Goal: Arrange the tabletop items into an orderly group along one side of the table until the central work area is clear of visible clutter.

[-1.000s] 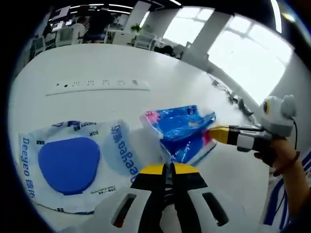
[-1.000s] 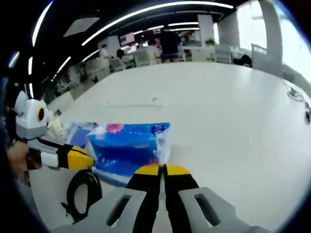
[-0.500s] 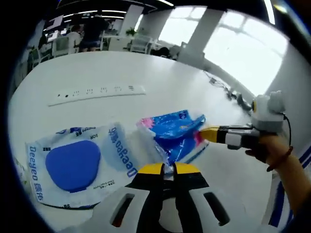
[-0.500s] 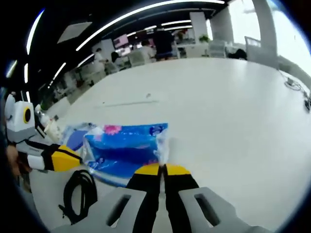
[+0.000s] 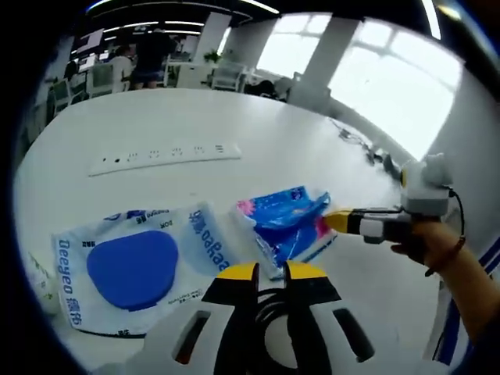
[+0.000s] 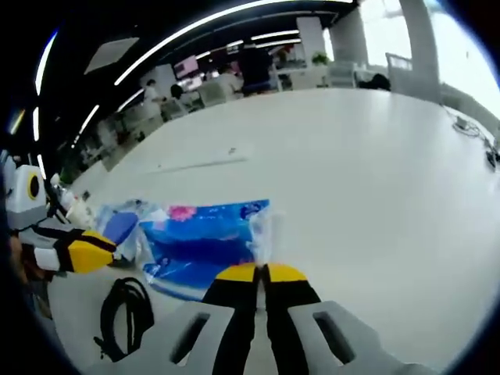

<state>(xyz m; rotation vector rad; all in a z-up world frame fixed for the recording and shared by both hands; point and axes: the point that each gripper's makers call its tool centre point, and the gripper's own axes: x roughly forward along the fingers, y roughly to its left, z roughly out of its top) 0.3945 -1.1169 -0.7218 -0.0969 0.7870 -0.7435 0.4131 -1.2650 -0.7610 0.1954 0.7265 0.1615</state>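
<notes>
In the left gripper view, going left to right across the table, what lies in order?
White wipes pack with the blue oval → blue patterned packet → right gripper, its yellow tips at the packet's far end → the hand holding that gripper.

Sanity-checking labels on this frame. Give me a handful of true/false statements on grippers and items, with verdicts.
1. The right gripper is shut on the blue packet's clear end flap. True.
2. The left gripper is clamped on the blue packet. False: its jaws stand apart with nothing between them, just short of the packet.
3. A black cable lies coiled on the table near the blue packet. True.
4. The white pouch with the blue oval lies on top of the blue packet. False: it lies flat beside it.
5. A white power strip lies beyond the pouch. True.
</notes>
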